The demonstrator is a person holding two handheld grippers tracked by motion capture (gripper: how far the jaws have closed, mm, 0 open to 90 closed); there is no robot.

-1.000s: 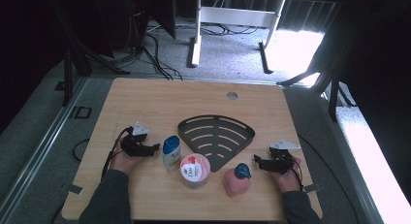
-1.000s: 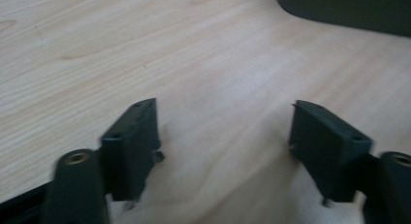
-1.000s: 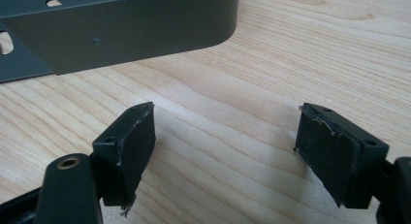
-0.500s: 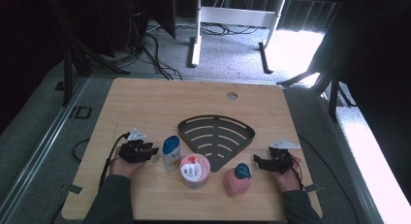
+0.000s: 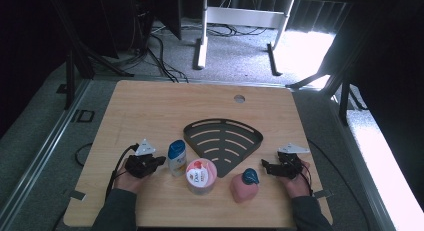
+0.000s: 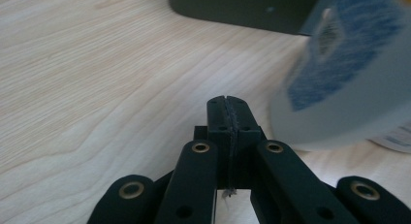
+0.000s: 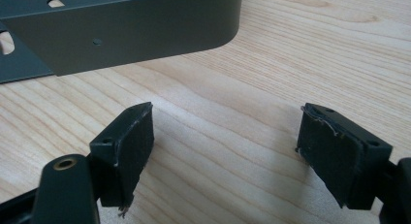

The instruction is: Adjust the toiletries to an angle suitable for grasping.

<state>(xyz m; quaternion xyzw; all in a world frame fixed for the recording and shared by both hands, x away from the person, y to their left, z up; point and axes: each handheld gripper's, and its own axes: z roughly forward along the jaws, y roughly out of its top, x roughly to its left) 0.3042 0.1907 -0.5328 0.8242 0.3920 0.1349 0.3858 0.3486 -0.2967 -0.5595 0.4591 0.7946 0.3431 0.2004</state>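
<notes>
A white bottle with a blue cap (image 5: 176,157) stands at the front left of the wooden table (image 5: 150,111). My left gripper (image 5: 161,161) is just left of it, apart from it. Its jaws have just been closing and now meet with nothing between them (image 6: 227,105); the bottle (image 6: 349,73) looms blurred to their right. A dark fan-shaped slotted rack (image 5: 223,141) lies at the table's middle. My right gripper (image 5: 265,167) stands open by the rack's right corner (image 7: 121,30), with bare wood between its pads (image 7: 131,146).
A round pink and white tub (image 5: 201,176) and a pink bottle with a teal cap (image 5: 244,185) stand near the front edge between the two grippers. A small hole (image 5: 239,98) sits in the table's far side. Cables trail from both grippers.
The left gripper's jaws have gone from wide open to shut on nothing, and that hand has drawn slightly toward the near edge. The right gripper has kept still.
</notes>
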